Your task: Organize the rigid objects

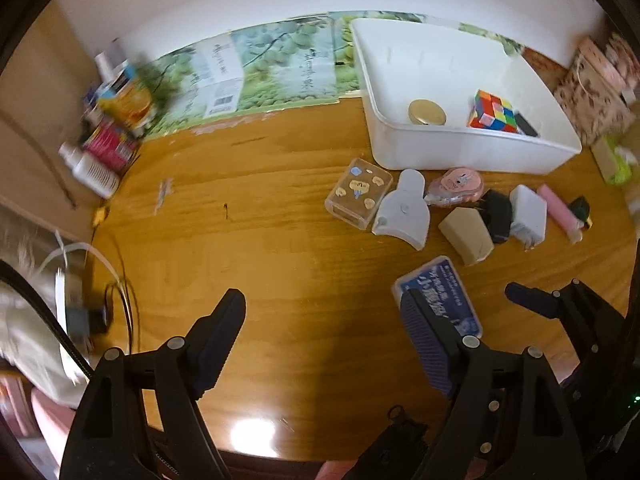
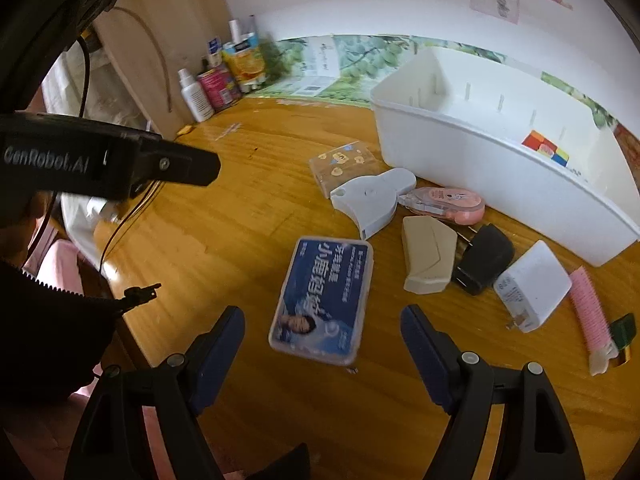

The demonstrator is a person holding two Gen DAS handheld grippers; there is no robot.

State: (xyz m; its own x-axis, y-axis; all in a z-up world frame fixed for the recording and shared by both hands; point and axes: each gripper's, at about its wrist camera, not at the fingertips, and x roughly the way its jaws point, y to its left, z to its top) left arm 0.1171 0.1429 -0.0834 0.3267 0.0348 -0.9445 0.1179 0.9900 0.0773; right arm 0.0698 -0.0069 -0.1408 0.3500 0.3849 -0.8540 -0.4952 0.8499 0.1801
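A white bin stands at the back right of the wooden table and holds a colour cube, a gold lid and a black block. In front of it lie a clear sticker box, a white gadget, a pink tape dispenser, a beige block, a black plug, a white charger and a pink tube. A blue flat case lies nearest. My left gripper is open and empty over bare table. My right gripper is open, straddling the blue case's near end.
Bottles and cans crowd the back left corner. A green printed sheet lies along the wall. Patterned bags and a green packet sit right of the bin. Cables hang at the table's left edge.
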